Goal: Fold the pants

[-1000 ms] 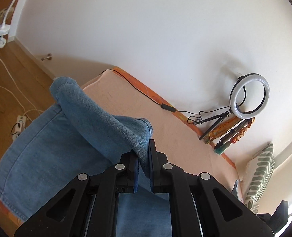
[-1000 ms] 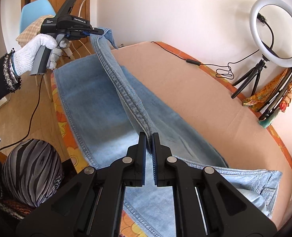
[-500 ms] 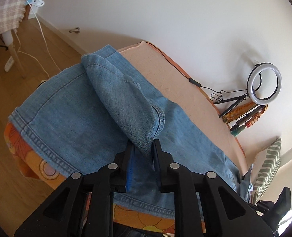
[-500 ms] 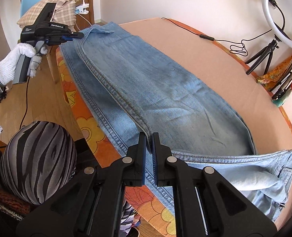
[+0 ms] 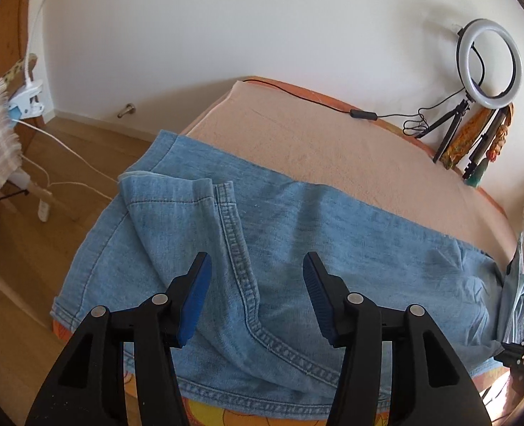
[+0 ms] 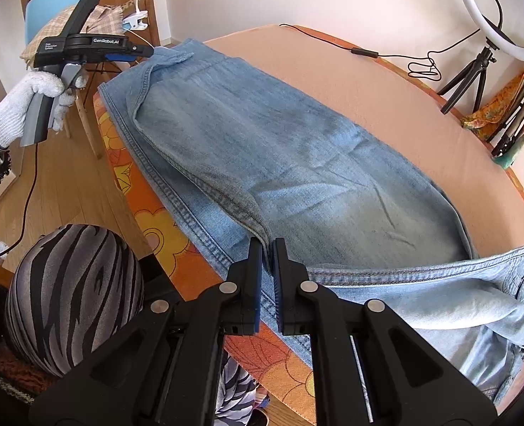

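Observation:
Light blue jeans (image 6: 297, 163) lie on the peach-covered table (image 6: 386, 85), one leg folded over the other, waist at the right. In the left wrist view the jeans (image 5: 297, 241) show the leg hems at the left end, with one corner turned back. My left gripper (image 5: 257, 284) is open and empty, just above the legs near the hems; it also shows in the right wrist view (image 6: 144, 51), held by a white-gloved hand. My right gripper (image 6: 268, 259) is shut on the jeans' inner seam at the near edge.
A ring light on a tripod (image 6: 489, 35) and its cable (image 6: 364, 53) stand at the table's far edge. A chair with a plaid cloth (image 6: 95, 17) is beyond the left end. A striped grey cushion (image 6: 73, 291) sits below the near edge.
Both grippers carried the upper leg toward the near edge and laid it down. My left gripper then opened and let go of the hem. The right stays shut on the seam.

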Demonstrator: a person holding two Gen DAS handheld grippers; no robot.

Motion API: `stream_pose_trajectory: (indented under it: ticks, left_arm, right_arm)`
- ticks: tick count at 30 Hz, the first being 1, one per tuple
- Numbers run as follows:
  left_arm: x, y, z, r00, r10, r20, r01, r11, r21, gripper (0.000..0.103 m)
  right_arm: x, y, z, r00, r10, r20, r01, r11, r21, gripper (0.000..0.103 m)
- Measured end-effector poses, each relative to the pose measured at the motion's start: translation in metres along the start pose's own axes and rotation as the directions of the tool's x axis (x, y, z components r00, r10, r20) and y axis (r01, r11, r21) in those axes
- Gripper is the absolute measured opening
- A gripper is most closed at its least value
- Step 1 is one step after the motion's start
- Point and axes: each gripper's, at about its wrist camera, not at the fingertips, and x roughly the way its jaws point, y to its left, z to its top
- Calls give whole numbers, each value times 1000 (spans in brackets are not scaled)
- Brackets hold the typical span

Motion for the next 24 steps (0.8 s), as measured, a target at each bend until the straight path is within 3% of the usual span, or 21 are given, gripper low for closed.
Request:
stream_pose_trajectory:
  ticks: [5,7,9,11,14,20,24]
  left_arm:
    - [45,1,3,992,83,-96,-83,997,4,53]
    - [50,10,0,993,62,-96,-66,997,-36,51]
    - [46,18,-4,997,44,-56,-48,996,-69,41]
    - [44,29,-7,999,43,-29,-46,995,-93,18]
    - [40,49,-10,999,-36,-10,34,984,-172,9]
    - [7,87,-24,994,-86,73,104,950,-294,8]
    - [-17,119,-51,982,-127,142,174,899,-402,8]
  right_arm:
    - [2,0,-1,1000,-3,1,3,1000,18,7]
    - [1,-1,-1,1000,0,5,0,1000,23,7]
    - [1,-1,-2,1000,2,6,-2,1000,24,7]
    - [2,-2,-1,1000,1,5,-1,1000,24,7]
    - [4,-2,0,1000,-4,4,4,1000,28,7]
    - [3,-4,-1,1000,-2,15,1,999,45,7]
    - [3,-4,-3,1000,2,18,-3,999,43,7]
